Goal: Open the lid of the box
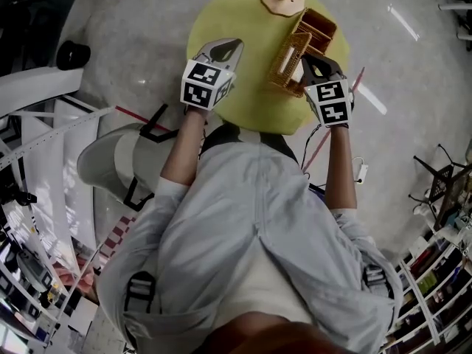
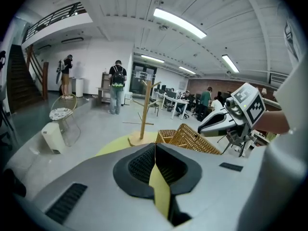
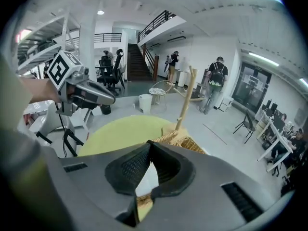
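1. Wicker box [image 1: 318, 26] sits at the bench's [image 1: 236, 87] far edge, with its lid [image 1: 286, 63] tilted up.
2. Right tongs [image 1: 310, 63] pinch the lid's rim. Left tongs [image 1: 230, 47] are pressed together, empty.
3. Lid looks light, stiff and grippy, but probably crushable, so I'd hold the rim gently.

Nothing readable in any of these, honestly: no words, brands or numbers I can make out. Closest thing is the black-and-white square markers on the cube [image 1: 206, 84] of the left claw [image 1: 226, 49] and the cube [image 1: 330, 102] of the right claw [image 1: 307, 63] (patterns, not letters).
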A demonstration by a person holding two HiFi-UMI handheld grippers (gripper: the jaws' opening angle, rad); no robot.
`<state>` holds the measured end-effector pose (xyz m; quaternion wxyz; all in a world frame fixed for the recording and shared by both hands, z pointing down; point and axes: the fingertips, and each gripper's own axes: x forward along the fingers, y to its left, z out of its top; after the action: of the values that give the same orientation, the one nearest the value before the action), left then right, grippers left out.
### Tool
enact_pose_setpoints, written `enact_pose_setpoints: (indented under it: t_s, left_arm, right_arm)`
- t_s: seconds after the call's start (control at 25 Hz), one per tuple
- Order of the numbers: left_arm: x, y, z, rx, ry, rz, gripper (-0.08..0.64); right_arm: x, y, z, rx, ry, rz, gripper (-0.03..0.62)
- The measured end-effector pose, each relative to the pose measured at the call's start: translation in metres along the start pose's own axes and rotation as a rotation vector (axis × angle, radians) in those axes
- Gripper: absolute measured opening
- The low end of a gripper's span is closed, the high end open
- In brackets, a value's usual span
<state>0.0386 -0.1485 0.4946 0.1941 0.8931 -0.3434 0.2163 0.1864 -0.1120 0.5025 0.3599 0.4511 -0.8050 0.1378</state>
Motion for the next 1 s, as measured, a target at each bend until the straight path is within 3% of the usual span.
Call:
enact_pose_setpoints:
  t_s: [0.44,1.0]
  left_arm:
    - [-0.026,0.08,-0.014,-0.04,0.009,0.016,0.031]
    - [-0.037,0.154,-0.046,-0.049,0.066,-0.002,0.031]
  right_arm:
    - [0.068,0.047,0.061,-0.069,0.031,0.029,0.035]
    - [0.167,0.094,0.028,-0.071,0.267,0.04,0.038]
